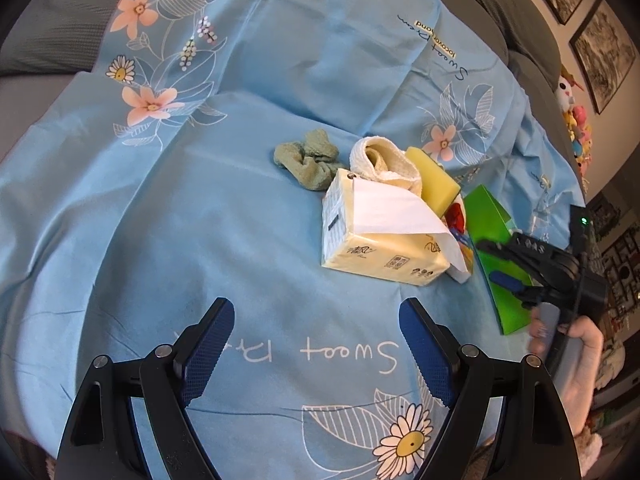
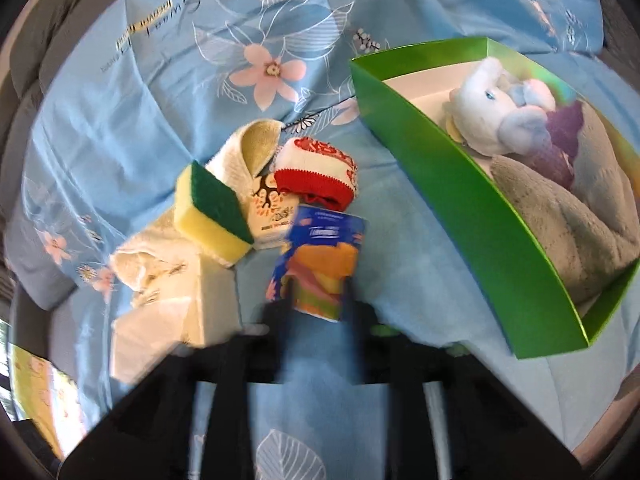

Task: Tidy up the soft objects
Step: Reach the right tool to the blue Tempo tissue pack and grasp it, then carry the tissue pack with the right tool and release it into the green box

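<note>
On the bed's pale blue floral sheet (image 1: 248,240), the left tongs (image 1: 316,344) hang spread wide and empty, apparently waiting, short of the yellow soft tissue pack (image 1: 376,236) and the crumpled sage-green cloth (image 1: 308,158) beyond it. Further right lie a yellow sponge with a green scouring face (image 2: 214,214), a rolled cream towel (image 2: 248,152) and a red-and-white knitted sock (image 2: 320,174), bunched together, likely awaiting sorting. The right tongs (image 2: 316,304) straddle a small blue-and-orange packet (image 2: 320,256), though blur hides whether they grip it, beside the green cardboard box (image 2: 460,200) already holding a grey fleece (image 2: 576,220) and a white plush toy (image 2: 492,112).
</note>
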